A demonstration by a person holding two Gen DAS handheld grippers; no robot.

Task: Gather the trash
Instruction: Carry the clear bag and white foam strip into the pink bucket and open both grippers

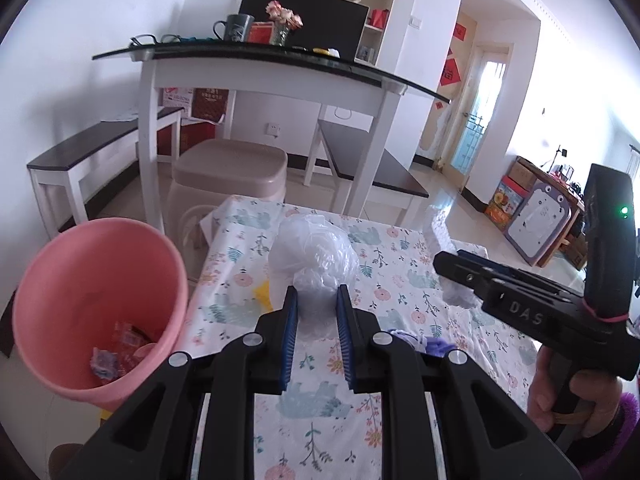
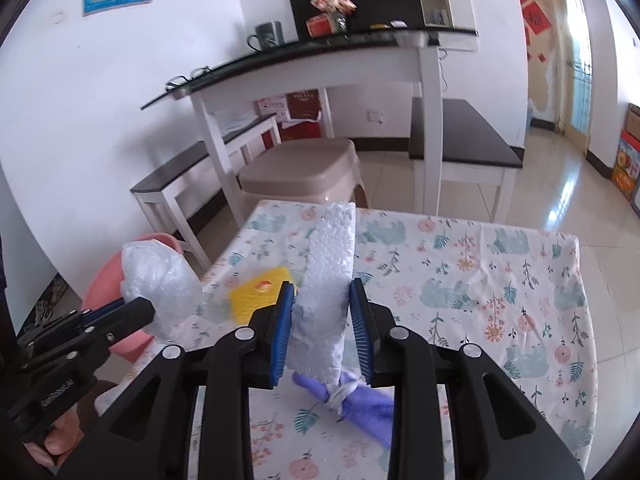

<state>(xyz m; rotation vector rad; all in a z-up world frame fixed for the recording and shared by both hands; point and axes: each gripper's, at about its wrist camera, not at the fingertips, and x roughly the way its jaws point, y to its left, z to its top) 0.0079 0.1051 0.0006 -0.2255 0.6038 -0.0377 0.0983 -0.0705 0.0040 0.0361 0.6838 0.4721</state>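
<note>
My left gripper (image 1: 317,300) is shut on a crumpled wad of clear plastic wrap (image 1: 314,256), held above the floral tablecloth (image 1: 400,280). A pink bin (image 1: 100,300) with a few wrappers inside stands just left of the table. My right gripper (image 2: 322,296) is shut on a white foam block (image 2: 332,264) that stands upright between its blue pads, lifted off the cloth. On the table below lie a yellow piece (image 2: 260,292) and a purple glove (image 2: 360,400) tied with a white strip. Each gripper shows in the other view: right gripper (image 1: 460,276), left gripper (image 2: 136,308).
A beige plastic stool (image 1: 232,168) stands beyond the table's far edge. Behind it is a white desk with a dark top (image 1: 260,64), with dark-topped benches either side. A person's hand (image 1: 560,392) grips the right handle. Boxes line the right wall.
</note>
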